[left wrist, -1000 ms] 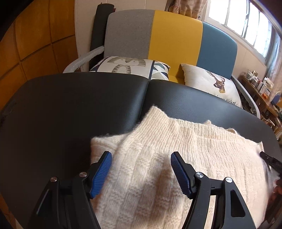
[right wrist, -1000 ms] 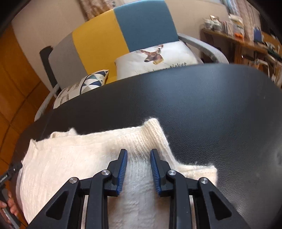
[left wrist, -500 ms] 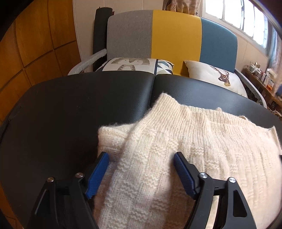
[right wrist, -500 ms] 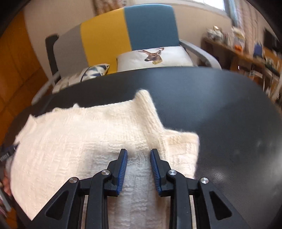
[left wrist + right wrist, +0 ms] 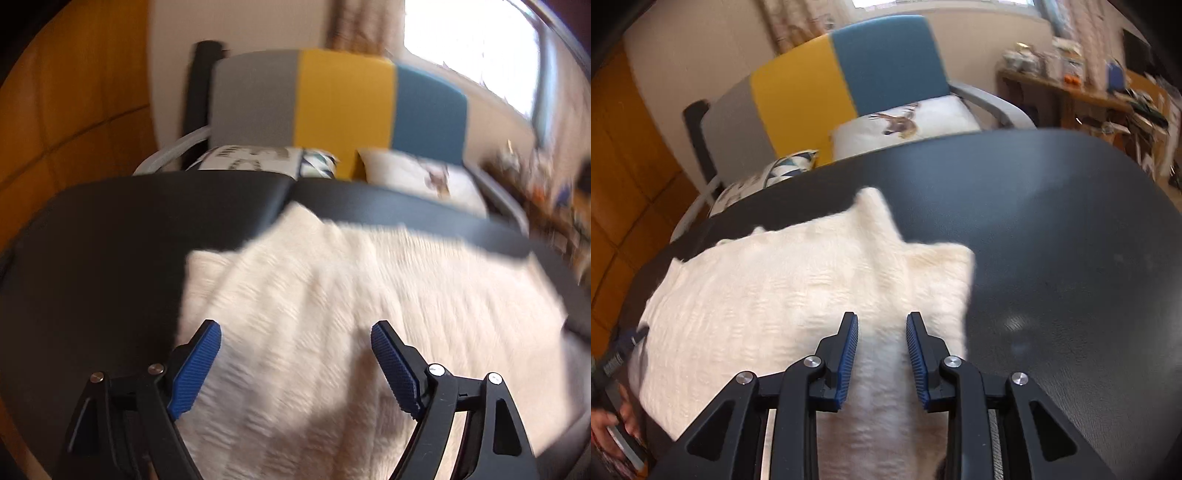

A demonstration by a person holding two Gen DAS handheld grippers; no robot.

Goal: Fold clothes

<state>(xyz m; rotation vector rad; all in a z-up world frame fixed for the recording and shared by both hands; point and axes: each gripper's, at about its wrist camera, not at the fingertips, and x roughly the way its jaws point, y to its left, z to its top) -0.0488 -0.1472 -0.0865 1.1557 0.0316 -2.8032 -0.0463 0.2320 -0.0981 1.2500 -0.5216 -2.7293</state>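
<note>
A cream knitted sweater [image 5: 332, 295] lies on the black padded table [image 5: 110, 240], with a sleeve folded up toward the far edge. It also shows in the right wrist view [image 5: 798, 280]. My left gripper [image 5: 295, 354] is open, its blue pads wide apart over the sweater's near left part. My right gripper [image 5: 881, 343] has its pads narrowly apart, with a ridge of the sweater's cloth between them near its right side. The left wrist view is blurred.
A grey, yellow and blue sofa [image 5: 343, 107] with printed cushions [image 5: 916, 125] stands behind the table. A cluttered wooden shelf [image 5: 1071, 85] is at the right. The table [image 5: 1052, 221] stretches to the right of the sweater. Wooden panels [image 5: 66, 110] line the left wall.
Both grippers have pulled back toward me and risen over the sweater, so more of it shows. The right pads have spread slightly. The left gripper stays open.
</note>
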